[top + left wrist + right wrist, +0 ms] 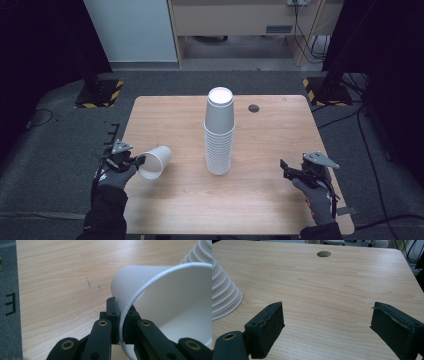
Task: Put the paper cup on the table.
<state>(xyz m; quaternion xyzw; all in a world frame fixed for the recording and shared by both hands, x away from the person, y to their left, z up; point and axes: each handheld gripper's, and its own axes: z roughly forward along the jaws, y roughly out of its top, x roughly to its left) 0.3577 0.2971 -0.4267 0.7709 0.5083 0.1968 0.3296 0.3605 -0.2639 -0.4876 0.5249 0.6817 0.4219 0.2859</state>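
Now, L tongs [120,322] pinching cup [155,161] rim, R tongs [327,327] spread, prob. empty

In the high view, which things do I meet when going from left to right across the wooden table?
Left hand-held gripper → single white paper cup held by its rim → tall stack of white paper cups → right hand-held gripper.

Cup stack [219,135] on wooden table [280,140]
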